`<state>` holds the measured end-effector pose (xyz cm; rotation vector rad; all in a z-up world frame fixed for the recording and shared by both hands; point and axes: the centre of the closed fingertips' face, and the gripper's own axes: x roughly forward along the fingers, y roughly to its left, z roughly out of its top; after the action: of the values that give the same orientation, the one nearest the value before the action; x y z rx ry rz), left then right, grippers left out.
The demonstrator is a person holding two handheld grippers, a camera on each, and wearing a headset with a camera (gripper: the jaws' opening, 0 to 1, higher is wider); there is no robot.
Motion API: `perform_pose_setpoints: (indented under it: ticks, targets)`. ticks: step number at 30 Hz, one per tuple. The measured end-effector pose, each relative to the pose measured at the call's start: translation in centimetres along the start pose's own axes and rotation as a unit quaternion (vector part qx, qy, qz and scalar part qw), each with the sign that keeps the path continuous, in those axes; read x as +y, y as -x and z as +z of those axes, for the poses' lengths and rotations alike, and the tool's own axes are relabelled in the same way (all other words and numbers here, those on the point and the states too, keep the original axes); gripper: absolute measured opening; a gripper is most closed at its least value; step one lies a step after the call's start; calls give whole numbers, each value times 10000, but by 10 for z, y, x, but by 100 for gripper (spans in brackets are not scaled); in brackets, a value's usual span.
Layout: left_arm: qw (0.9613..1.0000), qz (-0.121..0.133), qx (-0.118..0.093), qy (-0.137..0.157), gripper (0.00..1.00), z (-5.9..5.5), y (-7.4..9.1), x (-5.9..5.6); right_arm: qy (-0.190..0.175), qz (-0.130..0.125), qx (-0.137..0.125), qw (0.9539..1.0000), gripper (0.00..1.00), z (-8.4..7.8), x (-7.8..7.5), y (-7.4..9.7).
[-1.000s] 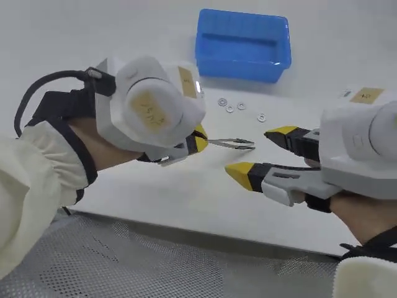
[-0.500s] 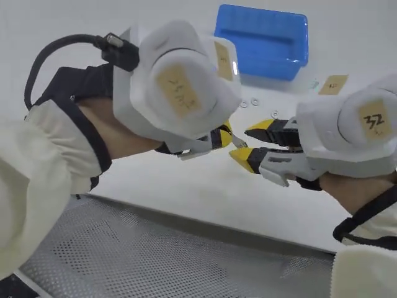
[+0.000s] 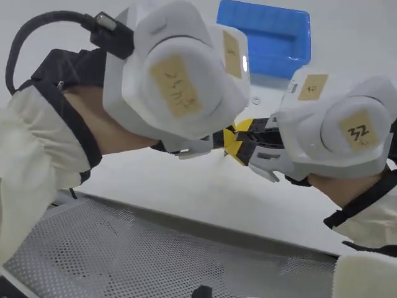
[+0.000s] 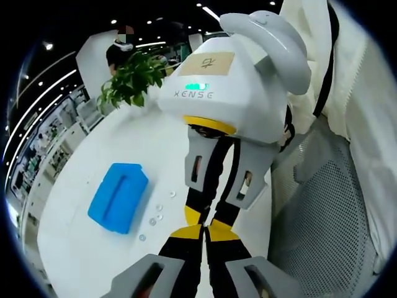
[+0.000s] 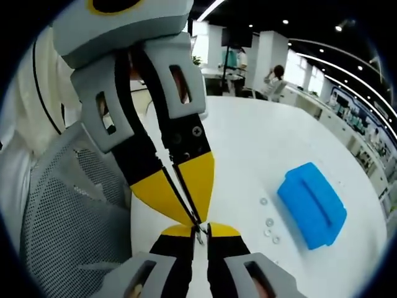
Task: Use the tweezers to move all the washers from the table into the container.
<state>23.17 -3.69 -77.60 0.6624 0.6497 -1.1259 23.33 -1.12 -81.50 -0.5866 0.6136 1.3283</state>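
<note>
Since half a second ago, our right gripper (image 5: 200, 234) has closed in tip to tip on the left gripper (image 4: 205, 234); both look pinched on the tweezers (image 5: 183, 200). Washers (image 5: 269, 221) lie on the desk (image 3: 186, 192) beside the blue container (image 5: 312, 211), lower right in the right gripper view. If we release early or regrip crooked, the tweezers could drop or skew.

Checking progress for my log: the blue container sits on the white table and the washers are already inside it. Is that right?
Not quite. The washers are not inside the blue container. They lie on the white table just beside it, as the right gripper view shows. The rest holds: the container does sit on the table.
</note>
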Motion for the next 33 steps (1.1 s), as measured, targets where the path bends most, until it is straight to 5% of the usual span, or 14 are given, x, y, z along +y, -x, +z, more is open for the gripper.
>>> perform_pose_setpoints:
  ticks: [6,8,11,13,14,15,17,22,25,27,33]
  targets:
    - [9997,127,-149,156,0,0,1,3,-4,-110,-50,9999,2,1,-2,-2]
    - [9983,226,-194,492,0,-2,2,6,0,-111,-62,9999,2,1,-2,-3]
    - [9938,479,-436,907,18,-2,7,12,61,-123,-79,9999,1,2,-3,-3]
    - [9818,895,-912,1407,34,-2,18,22,86,-119,-95,9998,1,2,-3,-3]
    - [9796,930,-994,1482,44,-2,20,22,95,-106,-99,9998,1,3,-4,-4]
    - [9717,1054,-1064,1828,49,-7,26,23,89,-75,-103,9999,1,3,-4,-4]
    - [9621,1306,-1183,2082,57,-15,38,25,41,-38,-107,9999,1,4,-5,-4]
    - [9456,1847,-1097,2442,75,-38,62,24,-23,-7,-169,9999,0,7,-10,-2]
    - [9308,2254,-1120,2651,85,-49,75,25,-117,-5,-231,9997,0,11,-14,0]
    - [9251,2359,-1173,2734,92,-53,79,21,-180,-16,-307,9994,0,15,-19,2]
    - [9161,2547,-1227,2844,99,-68,83,16,-402,-142,-560,9975,0,28,-36,6]
